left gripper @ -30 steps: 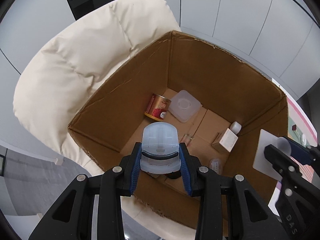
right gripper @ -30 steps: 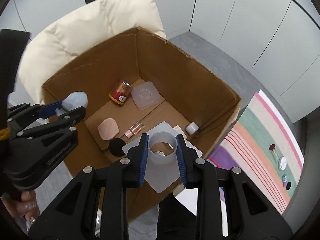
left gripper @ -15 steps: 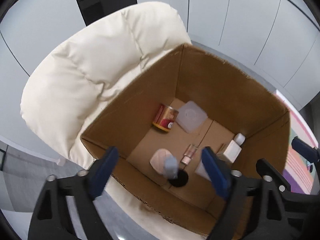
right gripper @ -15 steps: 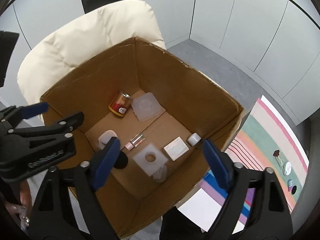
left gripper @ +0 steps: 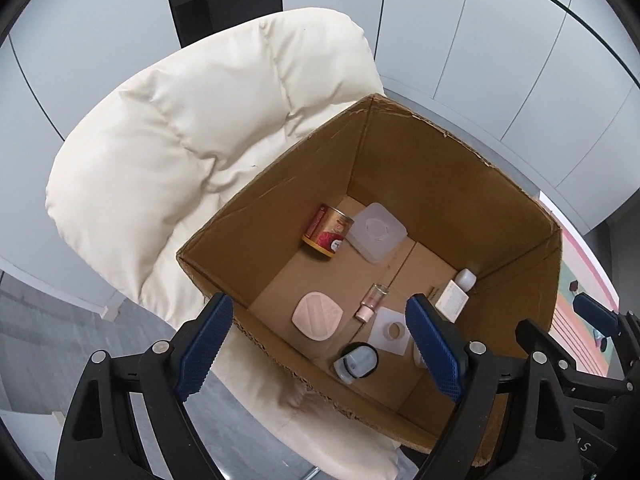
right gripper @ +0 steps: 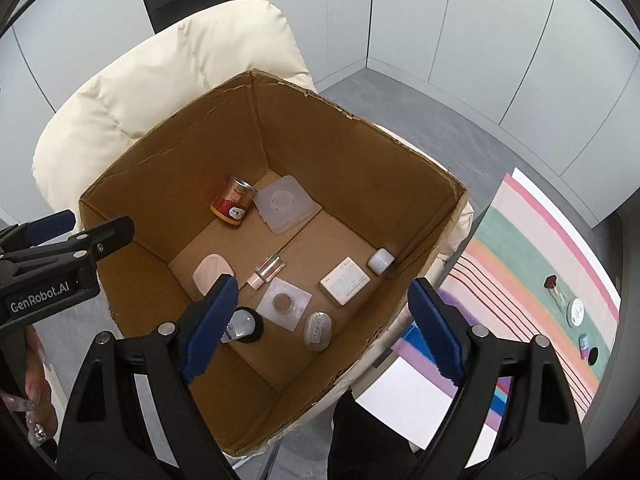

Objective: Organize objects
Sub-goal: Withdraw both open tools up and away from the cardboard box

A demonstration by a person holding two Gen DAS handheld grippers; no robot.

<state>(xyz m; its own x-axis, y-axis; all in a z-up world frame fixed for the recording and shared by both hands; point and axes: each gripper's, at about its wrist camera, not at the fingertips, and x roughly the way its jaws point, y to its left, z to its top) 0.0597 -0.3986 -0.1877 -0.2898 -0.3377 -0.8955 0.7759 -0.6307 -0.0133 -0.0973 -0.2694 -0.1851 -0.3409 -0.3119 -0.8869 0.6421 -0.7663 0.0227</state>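
Both grippers empty over the cardboard box (left gripper: pixel 420 184)

Left view: left gripper (left gripper: pixel 318 346) has just sprung wide, nothing between its pads; the clear blue-capped container (left gripper: pixel 356 362) it held now lies on the near box floor. Right view: right gripper (right gripper: pixel 322 326) likewise just opened (empty); its white square piece (right gripper: pixel 285 303) rests near the container. Two more items seem stowed.

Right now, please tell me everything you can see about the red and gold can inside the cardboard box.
The can is a short metal cylinder with a red and gold printed label and a small white sticker low on its side. Its silvery top is closed. It stands on the box floor near the far corner, leaning slightly, close beside the translucent square lid. Whether the two touch is unclear. No gripper is near it.
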